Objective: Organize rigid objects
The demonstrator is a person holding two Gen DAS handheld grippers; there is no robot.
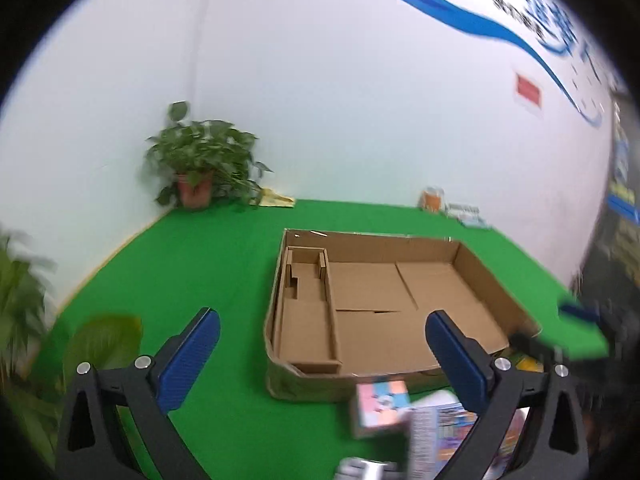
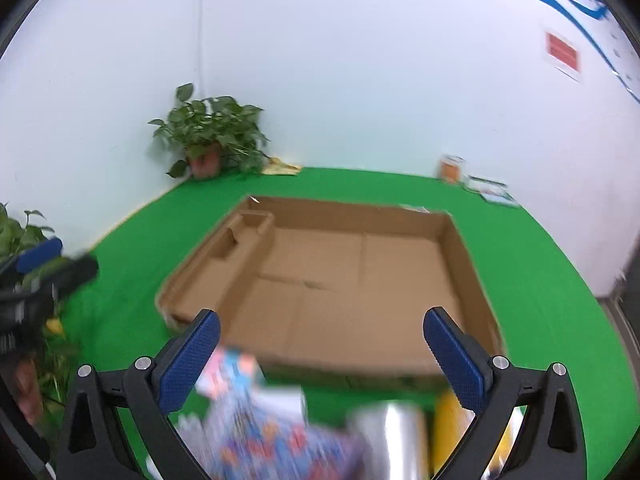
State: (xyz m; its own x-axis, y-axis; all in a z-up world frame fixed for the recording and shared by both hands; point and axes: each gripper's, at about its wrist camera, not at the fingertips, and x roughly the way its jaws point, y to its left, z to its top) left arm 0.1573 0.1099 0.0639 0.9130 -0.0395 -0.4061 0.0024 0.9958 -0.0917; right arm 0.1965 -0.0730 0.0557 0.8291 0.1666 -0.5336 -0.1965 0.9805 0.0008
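Note:
An open shallow cardboard box [image 1: 486, 276] lies on the green table; it also shows in the right wrist view [image 2: 460, 256], with a narrow divided compartment [image 1: 306, 304] on its left side. My left gripper [image 1: 322, 348] is open and empty, held above the table in front of the box. Below it lie a pink box [image 1: 380, 404] and a colourful printed box [image 1: 448, 428]. My right gripper [image 2: 320, 348] is open and empty above blurred items: a colourful box [image 2: 264, 436], a shiny silver pack [image 2: 396, 436] and a yellow item [image 2: 450, 416].
A potted plant [image 1: 196, 160] stands in the far left corner, with yellow paper [image 1: 276, 199] beside it. An orange container [image 1: 432, 199] and flat packs [image 1: 466, 213] sit by the back wall. More leaves [image 1: 24, 292] crowd the left edge. The left gripper appears in the right wrist view [image 2: 40, 276].

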